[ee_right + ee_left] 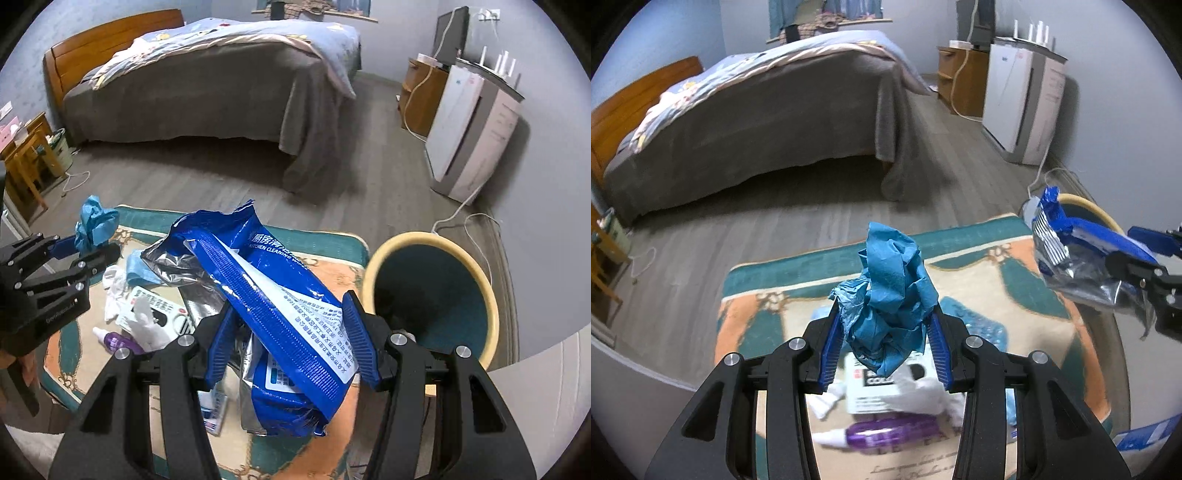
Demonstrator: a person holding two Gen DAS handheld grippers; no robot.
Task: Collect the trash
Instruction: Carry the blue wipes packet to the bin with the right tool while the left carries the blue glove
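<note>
Both your claws angle steeply down over the rug, lifted clear of the litter on it. Your left claw (884, 328) is clenched on a crumpled blue paper wad (892, 295), the blue pads pressing it from both sides, most of the wad standing above the fingertips. Your right claw (291, 325) grips a torn blue kitchen-wipes packet (280, 295), jaws part-open around its width, the packet lying slantwise across the pads with its silver inner foil gaping at the far end.

Below the left claw, on the patterned rug (1015, 280), lie a white printed box (875, 391), a purple bottle with a white cap (886, 435) and white crumpled tissue (147, 321). Just right of the right claw stands a round bin (491, 295) with a cream rim and dark teal inside, its mouth unobstructed. Farther off are the bed (207, 99) with a grey cover, a wooden headboard (110, 40) and a white appliance (476, 136) against the wall.
</note>
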